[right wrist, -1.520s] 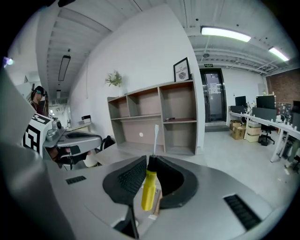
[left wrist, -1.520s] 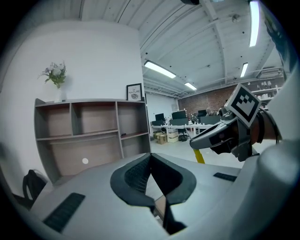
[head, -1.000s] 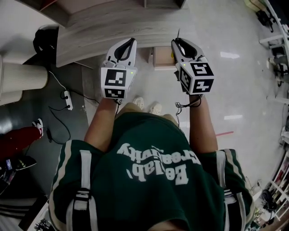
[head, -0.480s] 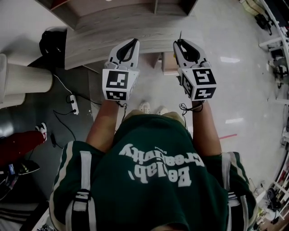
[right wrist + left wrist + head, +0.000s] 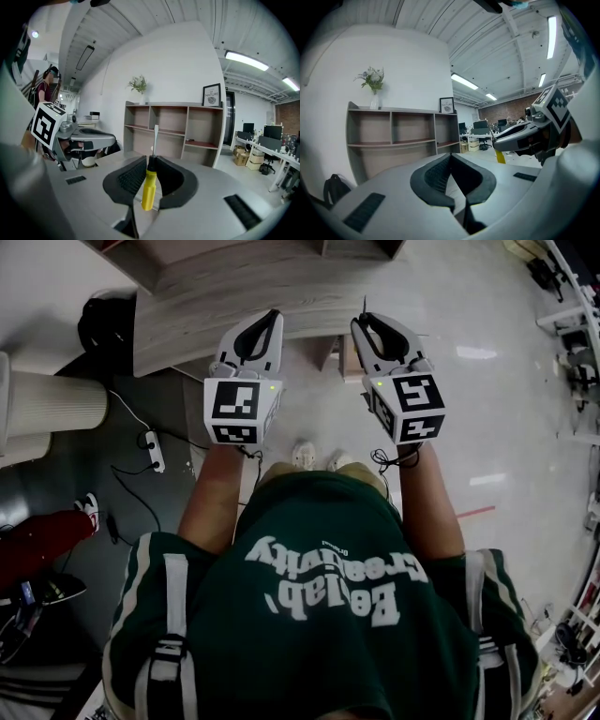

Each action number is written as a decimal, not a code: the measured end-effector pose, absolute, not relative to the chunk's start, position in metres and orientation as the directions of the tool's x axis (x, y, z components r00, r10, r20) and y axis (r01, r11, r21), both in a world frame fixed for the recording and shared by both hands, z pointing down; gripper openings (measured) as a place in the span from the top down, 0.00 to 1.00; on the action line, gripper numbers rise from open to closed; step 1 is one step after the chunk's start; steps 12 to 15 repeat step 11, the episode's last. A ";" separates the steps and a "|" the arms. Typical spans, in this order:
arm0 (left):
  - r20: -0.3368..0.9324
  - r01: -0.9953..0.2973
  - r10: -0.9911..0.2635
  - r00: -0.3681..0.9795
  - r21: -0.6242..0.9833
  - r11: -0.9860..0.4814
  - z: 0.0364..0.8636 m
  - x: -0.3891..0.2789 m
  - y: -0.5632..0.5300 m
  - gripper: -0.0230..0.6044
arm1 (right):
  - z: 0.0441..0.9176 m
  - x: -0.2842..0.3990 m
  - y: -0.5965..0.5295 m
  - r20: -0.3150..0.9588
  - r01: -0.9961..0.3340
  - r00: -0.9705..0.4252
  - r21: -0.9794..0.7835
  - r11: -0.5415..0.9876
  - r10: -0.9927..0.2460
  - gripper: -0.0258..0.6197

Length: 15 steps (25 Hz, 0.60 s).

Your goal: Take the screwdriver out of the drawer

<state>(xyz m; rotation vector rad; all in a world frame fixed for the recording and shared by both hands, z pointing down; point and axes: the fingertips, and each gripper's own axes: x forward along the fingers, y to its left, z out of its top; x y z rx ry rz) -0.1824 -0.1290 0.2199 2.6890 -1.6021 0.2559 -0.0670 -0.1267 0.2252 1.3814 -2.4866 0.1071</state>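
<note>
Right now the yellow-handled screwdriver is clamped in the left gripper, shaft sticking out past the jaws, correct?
No. The screwdriver is clamped in the right gripper, not the left, shaft sticking out past the jaws. The right gripper view shows it. The left gripper is shut on nothing.

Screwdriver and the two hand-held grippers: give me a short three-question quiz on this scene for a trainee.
1. True or false: the left hand-held gripper holds the screwdriver.
2. Pick one: the screwdriver's handle is A red, B yellow, C blue.
3. Fill the gap: on top of the shelf unit stand a framed picture and a vase of ___.

Key: 1 false, the right hand-held gripper is shut on it, and the left one is shut with nothing in it; 2 B; 3 flowers.
</note>
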 end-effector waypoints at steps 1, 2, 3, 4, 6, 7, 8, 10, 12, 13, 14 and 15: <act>0.139 -0.875 -0.875 0.464 -0.080 -0.477 0.220 -0.184 -0.129 0.94 | 0.225 -0.069 -0.126 0.291 -0.837 -0.499 0.085 0.541 -0.817 0.83; 0.139 -0.877 -0.876 0.463 -0.076 -0.475 0.221 -0.185 -0.129 0.94 | 0.226 -0.071 -0.125 0.293 -0.832 -0.502 0.093 0.547 -0.814 0.83; 0.139 -0.878 -0.876 0.461 -0.072 -0.473 0.221 -0.186 -0.129 0.94 | 0.226 -0.074 -0.124 0.296 -0.828 -0.505 0.100 0.552 -0.811 0.83; 0.139 -0.879 -0.877 0.460 -0.070 -0.472 0.222 -0.188 -0.128 0.94 | 0.227 -0.076 -0.122 0.298 -0.825 -0.508 0.103 0.556 -0.808 0.83; 0.135 -0.878 -0.877 0.461 -0.076 -0.473 0.221 -0.188 -0.126 0.94 | 0.227 -0.078 -0.120 0.300 -0.824 -0.510 0.099 0.558 -0.806 0.83; 0.132 -0.877 -0.877 0.462 -0.082 -0.474 0.220 -0.187 -0.126 0.94 | 0.227 -0.079 -0.120 0.300 -0.823 -0.512 0.097 0.559 -0.805 0.83; 0.129 -0.876 -0.877 0.462 -0.087 -0.474 0.219 -0.187 -0.125 0.94 | 0.225 -0.079 -0.119 0.298 -0.821 -0.514 0.099 0.562 -0.804 0.83; 0.123 -0.877 -0.879 0.461 -0.089 -0.473 0.218 -0.187 -0.125 0.94 | 0.222 -0.081 -0.119 0.296 -0.815 -0.519 0.112 0.569 -0.802 0.83; 0.121 -0.877 -0.879 0.461 -0.089 -0.472 0.217 -0.188 -0.124 0.94 | 0.221 -0.082 -0.119 0.295 -0.811 -0.522 0.119 0.573 -0.801 0.83; 0.121 -0.877 -0.879 0.461 -0.089 -0.472 0.217 -0.188 -0.124 0.94 | 0.221 -0.082 -0.119 0.295 -0.811 -0.522 0.119 0.573 -0.801 0.83; 0.121 -0.877 -0.879 0.461 -0.089 -0.472 0.217 -0.188 -0.124 0.94 | 0.221 -0.082 -0.119 0.295 -0.811 -0.522 0.119 0.573 -0.801 0.83; 0.121 -0.877 -0.879 0.461 -0.089 -0.472 0.217 -0.188 -0.124 0.94 | 0.221 -0.082 -0.119 0.295 -0.811 -0.522 0.119 0.573 -0.801 0.83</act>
